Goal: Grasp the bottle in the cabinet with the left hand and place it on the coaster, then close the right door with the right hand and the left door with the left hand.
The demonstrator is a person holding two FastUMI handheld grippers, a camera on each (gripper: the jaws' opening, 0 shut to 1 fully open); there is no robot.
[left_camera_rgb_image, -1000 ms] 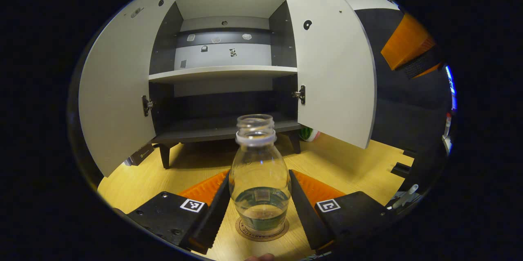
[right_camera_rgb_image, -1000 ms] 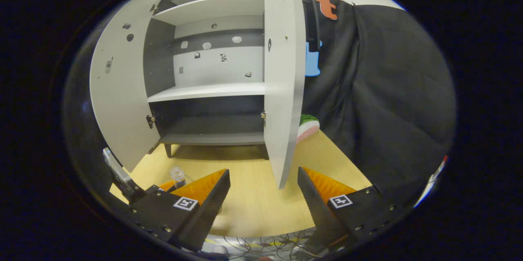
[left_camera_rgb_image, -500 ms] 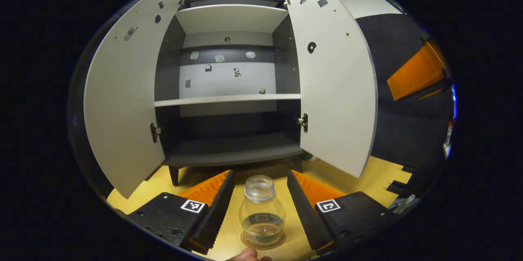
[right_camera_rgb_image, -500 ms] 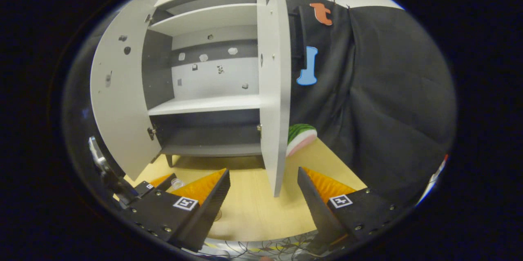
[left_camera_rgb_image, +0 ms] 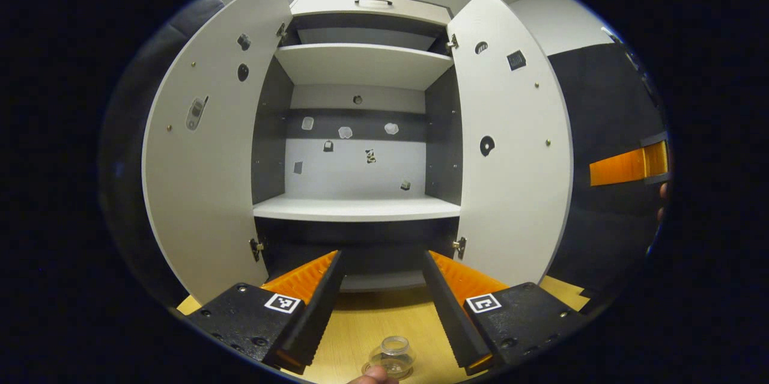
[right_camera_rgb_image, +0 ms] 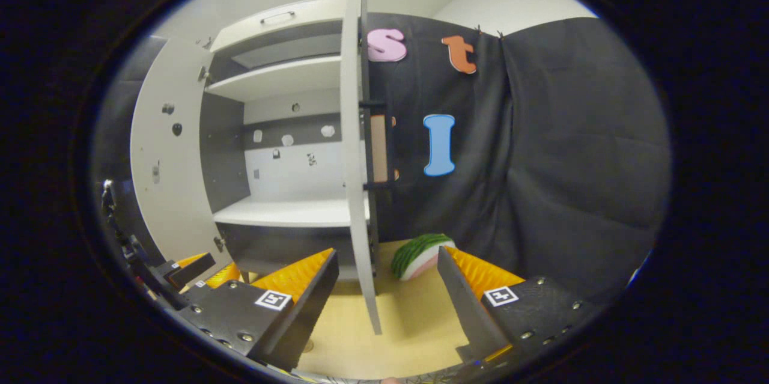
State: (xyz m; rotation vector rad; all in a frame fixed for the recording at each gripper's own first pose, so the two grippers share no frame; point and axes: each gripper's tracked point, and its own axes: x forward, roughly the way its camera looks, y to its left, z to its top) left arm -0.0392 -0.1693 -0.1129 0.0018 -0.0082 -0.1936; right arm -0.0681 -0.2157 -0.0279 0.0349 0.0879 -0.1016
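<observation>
The left gripper view faces straight into the open cabinet (left_camera_rgb_image: pixel 360 149) from near, centred between both doors, the table (left_camera_rgb_image: pixel 372 324) low in frame. The right gripper view stands farther right — edge-on to the right door (right_camera_rgb_image: pixel 355 149), booth wall beyond. Both share the cabinet's shelves and left door (left_camera_rgb_image: pixel 204 149).

Bottle (left_camera_rgb_image: pixel 393 355): clear glossy plastic or glass, cannot tell which.
Worktop (right_camera_rgb_image: pixel 414 318): pale wood grain, smooth.
Cabinet (left_camera_rgb_image: pixel 360 149): matt laminate panels.
Hinges (left_camera_rgb_image: pixel 459 246): shiny metal.
Booth wall (right_camera_rgb_image: pixel 571 149): black matt cloth, creased.
</observation>
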